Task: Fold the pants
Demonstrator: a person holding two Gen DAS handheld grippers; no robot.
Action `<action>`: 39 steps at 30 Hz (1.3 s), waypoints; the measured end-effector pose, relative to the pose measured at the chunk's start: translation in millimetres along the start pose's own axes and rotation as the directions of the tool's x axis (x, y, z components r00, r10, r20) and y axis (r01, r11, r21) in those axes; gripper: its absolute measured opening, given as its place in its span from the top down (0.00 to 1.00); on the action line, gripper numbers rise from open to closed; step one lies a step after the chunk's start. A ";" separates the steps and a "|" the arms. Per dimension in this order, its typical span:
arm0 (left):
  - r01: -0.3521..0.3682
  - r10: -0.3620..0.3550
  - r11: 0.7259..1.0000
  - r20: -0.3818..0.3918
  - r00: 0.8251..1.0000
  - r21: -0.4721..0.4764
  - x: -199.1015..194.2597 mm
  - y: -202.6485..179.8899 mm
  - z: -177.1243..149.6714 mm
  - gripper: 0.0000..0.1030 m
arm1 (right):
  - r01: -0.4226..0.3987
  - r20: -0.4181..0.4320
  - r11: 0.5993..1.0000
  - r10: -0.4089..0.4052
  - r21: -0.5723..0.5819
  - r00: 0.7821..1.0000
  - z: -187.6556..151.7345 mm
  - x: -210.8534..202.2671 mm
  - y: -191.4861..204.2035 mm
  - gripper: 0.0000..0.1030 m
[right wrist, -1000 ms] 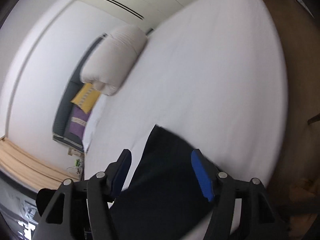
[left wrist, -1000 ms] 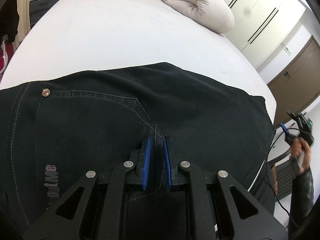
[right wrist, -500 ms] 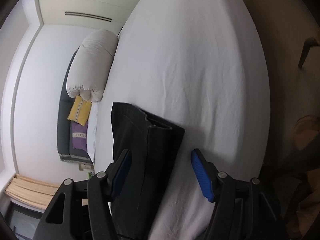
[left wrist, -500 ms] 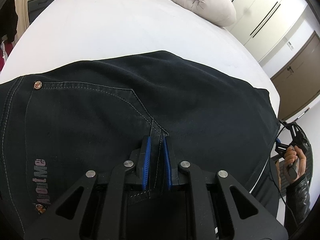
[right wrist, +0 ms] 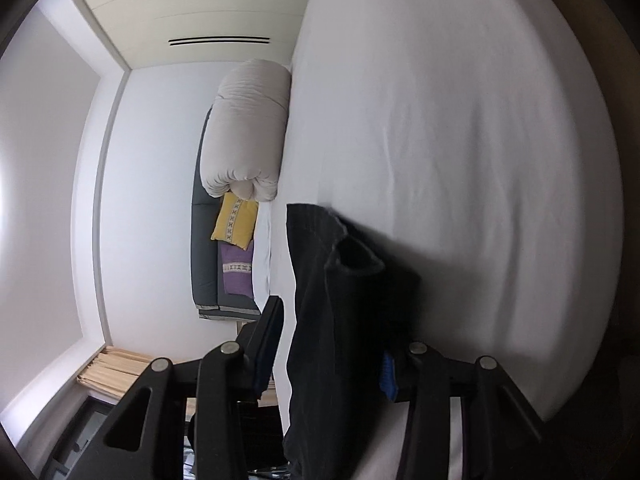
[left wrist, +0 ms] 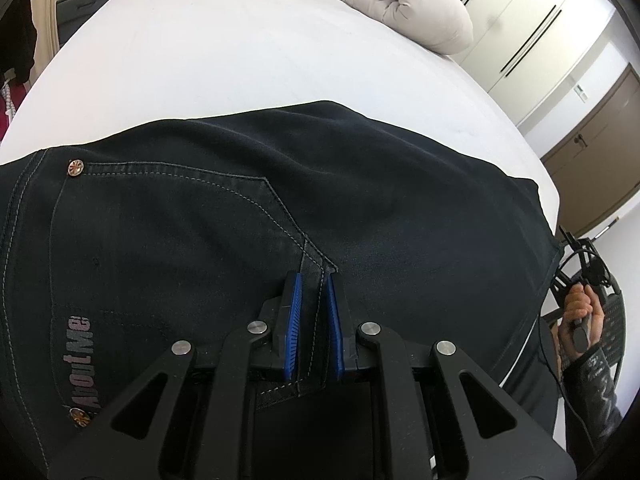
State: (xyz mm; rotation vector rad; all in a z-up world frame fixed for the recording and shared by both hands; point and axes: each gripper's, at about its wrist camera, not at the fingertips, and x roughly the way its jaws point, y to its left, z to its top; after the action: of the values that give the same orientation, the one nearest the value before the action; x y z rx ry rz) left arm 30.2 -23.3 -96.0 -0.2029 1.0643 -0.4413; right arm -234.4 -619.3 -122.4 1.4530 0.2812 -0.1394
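Since a second before, my right gripper (right wrist: pixel 332 344) had dropped and rolled, its jaws closing around the hem of the pants (right wrist: pixel 340 320). My left gripper (left wrist: pixel 312 312) pinched their seam, the bed (left wrist: pixel 224 60) stretching beyond.

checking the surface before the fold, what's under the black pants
The black pants lie on the bed's white sheet, which shows bare all around them. Whatever sits directly beneath the fabric is covered. The left gripper pinches a seam fold near their edge.
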 end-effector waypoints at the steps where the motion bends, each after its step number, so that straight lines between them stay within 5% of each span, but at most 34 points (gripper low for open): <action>1: 0.000 0.000 1.000 0.000 1.000 0.000 0.2 0.1 0.0 0.88 | -0.001 -0.004 1.000 0.001 -0.008 1.000 1.9 3.3 2.3 0.59; 5: 0.000 0.000 1.000 -0.001 1.000 0.004 0.7 0.7 0.2 0.88 | 0.041 0.002 0.999 -0.041 0.022 0.999 7.5 -0.6 -6.5 0.90; 12: 0.026 -0.026 0.999 -0.004 1.000 -0.019 2.9 6.6 0.4 0.88 | 0.155 0.025 0.984 -0.153 -0.088 0.988 -1.9 -1.9 20.4 0.94; 16: 0.049 -0.049 0.998 0.001 0.999 -0.046 2.6 12.5 0.8 0.88 | 0.210 0.031 0.932 -0.210 -0.295 0.977 -26.3 6.2 78.3 0.94; 19: 0.075 -0.075 0.993 0.009 0.997 -0.087 0.2 16.4 2.4 0.88 | 0.242 0.015 0.812 -0.277 -0.531 0.961 -74.4 24.9 135.2 0.94; 21: 0.105 -0.104 0.986 0.014 0.994 -0.130 -2.8 19.5 4.7 0.88 | 0.232 -0.007 0.683 -0.328 -0.692 0.945 -122.9 43.2 167.7 0.94; 24: 0.165 -0.163 0.970 0.025 0.986 -0.180 -6.0 17.8 11.8 0.88 | 0.161 -0.030 0.422 -0.412 -0.892 0.911 -217.4 72.1 193.2 0.94; 26: 0.224 -0.221 0.953 0.039 0.975 -0.205 -6.8 13.3 18.2 0.78 | 0.098 -0.053 0.293 -0.468 -0.951 0.882 -271.1 92.2 189.3 0.94; 28: 0.289 -0.287 0.931 0.040 0.957 -0.221 -2.8 3.4 25.9 0.20 | 0.060 -0.045 0.174 -0.547 -0.983 0.836 -316.5 115.8 169.8 0.95; 30: 0.334 -0.327 0.913 0.070 0.943 -0.236 -1.9 -5.7 32.4 0.11 | 0.067 0.025 0.050 -0.581 -0.996 0.813 -346.1 124.4 152.2 0.94; 31: 0.365 -0.360 0.897 0.068 0.931 -0.249 1.7 -10.4 36.2 0.11 | 0.075 0.057 0.006 -0.584 -0.997 0.810 -355.3 124.6 147.2 0.94; 36: 0.427 -0.460 0.835 -0.015 0.888 -0.346 35.9 -27.3 50.0 0.09 | 0.108 0.128 -0.068 -0.534 -0.992 0.836 -365.7 109.5 155.8 0.94; 39: 0.424 -0.479 0.831 -0.077 0.874 -0.359 54.1 -41.8 58.4 0.09 | 0.121 0.163 -0.114 -0.505 -0.986 0.847 -368.5 114.7 170.0 0.94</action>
State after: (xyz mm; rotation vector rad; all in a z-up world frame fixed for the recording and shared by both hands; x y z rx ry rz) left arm 93.0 -87.6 -95.9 -0.7457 1.2525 -0.7150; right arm -118.3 -225.8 -24.8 -0.2290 0.7977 -0.0783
